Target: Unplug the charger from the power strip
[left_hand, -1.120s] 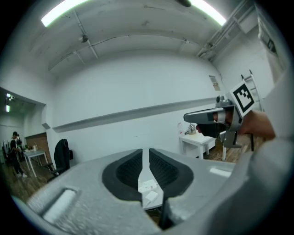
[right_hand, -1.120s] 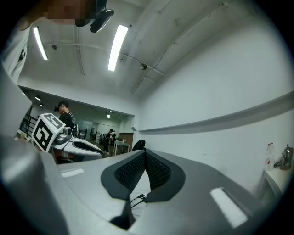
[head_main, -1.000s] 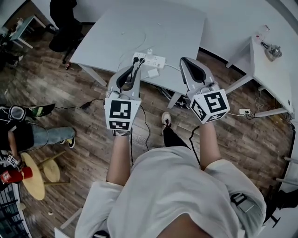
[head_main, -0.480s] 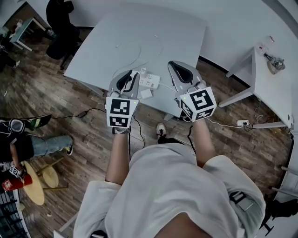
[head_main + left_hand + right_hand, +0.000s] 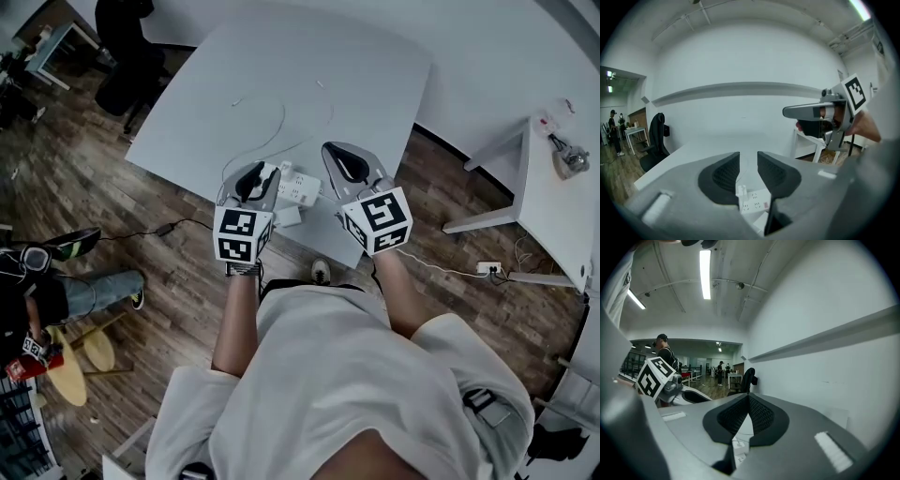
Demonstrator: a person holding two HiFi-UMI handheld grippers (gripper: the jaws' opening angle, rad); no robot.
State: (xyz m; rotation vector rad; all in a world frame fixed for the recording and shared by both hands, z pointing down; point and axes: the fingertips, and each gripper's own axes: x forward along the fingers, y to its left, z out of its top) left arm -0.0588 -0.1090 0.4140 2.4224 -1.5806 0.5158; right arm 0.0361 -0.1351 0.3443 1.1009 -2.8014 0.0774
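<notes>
Pads on my left gripper [image 5: 748, 161] stand a little apart, the jaws opening, with nothing between them. Through the gap I see the power strip [image 5: 755, 205] lying near the close edge of the bench [image 5: 689, 154], and the charger [image 5: 740, 191] standing upright in the strip's left end. My right gripper [image 5: 749, 401] has its jaws pressed together at the tips, empty, and hovers just right of the strip. I judge this to be the approach, since neither gripper touches the strip. Next, I reckon, the left gripper must widen, drop over the charger and close on it. The right should pin the strip down so it does not lift with the pull.
</notes>
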